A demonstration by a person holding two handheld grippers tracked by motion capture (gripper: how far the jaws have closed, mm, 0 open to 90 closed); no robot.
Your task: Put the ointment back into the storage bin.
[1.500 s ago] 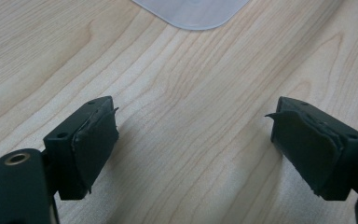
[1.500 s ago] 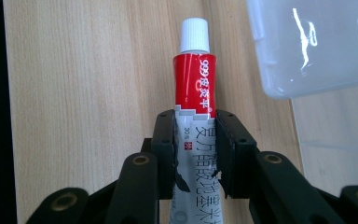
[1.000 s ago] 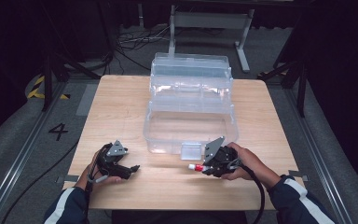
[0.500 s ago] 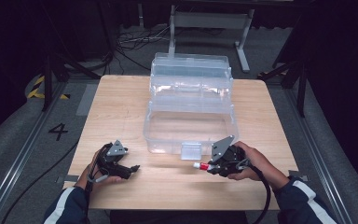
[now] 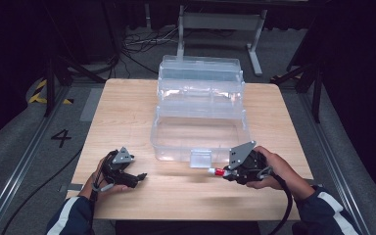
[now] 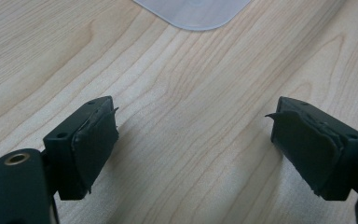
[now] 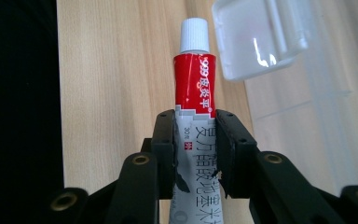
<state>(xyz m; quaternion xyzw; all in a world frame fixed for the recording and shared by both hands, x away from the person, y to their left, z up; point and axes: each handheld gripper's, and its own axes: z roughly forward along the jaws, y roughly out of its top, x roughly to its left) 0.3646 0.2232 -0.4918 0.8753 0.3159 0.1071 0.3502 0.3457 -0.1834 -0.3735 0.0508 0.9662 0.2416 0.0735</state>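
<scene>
just in front of the box (image 5: 200, 128), near its latch (image 5: 200, 157), the right gripper (image 5: 225, 173) pinches a tube (image 7: 196, 93) by its lower body, pads pressed on both sides. the tube's long axis runs straight out along the jaws, white cap leading, pointing along the box's front wall, not into it. the box lies beyond, so the right hand is nearer. the left gripper (image 5: 138, 177), spread and holding nothing, rests on the table (image 5: 127, 107) left of the box.
</scene>
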